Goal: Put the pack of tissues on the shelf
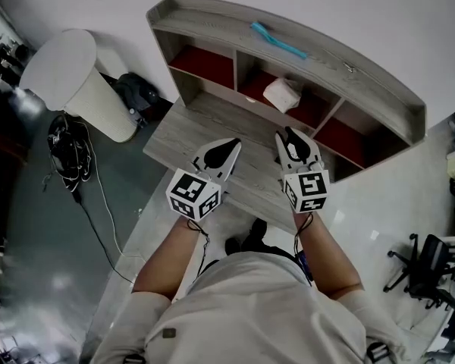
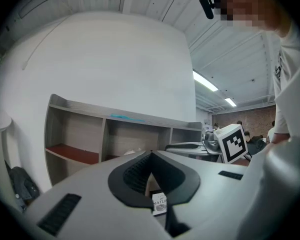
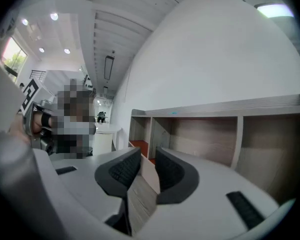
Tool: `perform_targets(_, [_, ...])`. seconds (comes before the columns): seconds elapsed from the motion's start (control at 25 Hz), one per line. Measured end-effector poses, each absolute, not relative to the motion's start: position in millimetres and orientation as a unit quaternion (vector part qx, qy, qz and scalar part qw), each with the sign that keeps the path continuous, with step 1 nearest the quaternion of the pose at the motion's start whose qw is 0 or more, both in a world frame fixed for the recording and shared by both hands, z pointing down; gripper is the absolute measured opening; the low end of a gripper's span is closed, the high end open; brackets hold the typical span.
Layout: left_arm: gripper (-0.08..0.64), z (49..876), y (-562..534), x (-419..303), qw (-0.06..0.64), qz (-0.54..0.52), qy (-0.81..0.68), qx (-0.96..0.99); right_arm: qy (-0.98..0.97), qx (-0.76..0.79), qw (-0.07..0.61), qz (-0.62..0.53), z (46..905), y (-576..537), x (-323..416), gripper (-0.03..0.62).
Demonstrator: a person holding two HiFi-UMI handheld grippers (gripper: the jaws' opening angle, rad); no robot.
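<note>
A grey wood-grain tabletop [image 1: 201,127] runs across the centre of the head view, its near edge toward the lower middle of the frame. Along its far edge stands a shelf [image 1: 379,89] of the same wood, stretching from the upper middle to the right. The shelf is split into three open compartments, each with a red floor. A white pack of tissues [image 1: 282,94] lies in the middle compartment. On the shelf's top board lies a teal strip [image 1: 277,40], well apart from a small metal piece [image 1: 349,68] further right. A grey floor [image 1: 30,233] fills the left of the frame, with black cables [image 1: 70,158] lying on it.
</note>
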State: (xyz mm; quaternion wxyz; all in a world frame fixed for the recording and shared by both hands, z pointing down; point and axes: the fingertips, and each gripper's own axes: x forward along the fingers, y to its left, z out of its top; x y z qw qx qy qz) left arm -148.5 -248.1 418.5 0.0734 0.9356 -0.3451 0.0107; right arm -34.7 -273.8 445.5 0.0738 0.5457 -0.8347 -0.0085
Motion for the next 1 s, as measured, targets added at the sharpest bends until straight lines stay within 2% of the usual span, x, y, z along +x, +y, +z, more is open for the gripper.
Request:
perform_targets(0.08, [0.016, 415.9, -232.8, -153.8, 0.065, 0.015, -0.342, 0.937, -0.836, 0.543, 0.071, -0.011, 443.6, -256.7, -39.4, 0.067])
perform_targets(0.24, [0.017, 408.6, -201.2, -163.8, 0.054, 0.006, -0.339, 0.939, -0.841, 0.537, 0.069, -0.017, 440.6, -221.5, -48.8, 0.037])
perform_targets(0.72, [0.015, 396.2, -138.7, -170.3, 0.054, -0.021, -0.327, 0.943, -0.859, 0.507, 0.068, -0.022, 426.4, -144.5, -62.8, 0.021])
perform_targets(1.0, [0.015, 383.9, -110.5, -156.7, 0.04, -0.034, -0.329, 0.943, -0.871, 0.484, 0.079, -0.013, 431.8, -116.1, -45.9, 0.021])
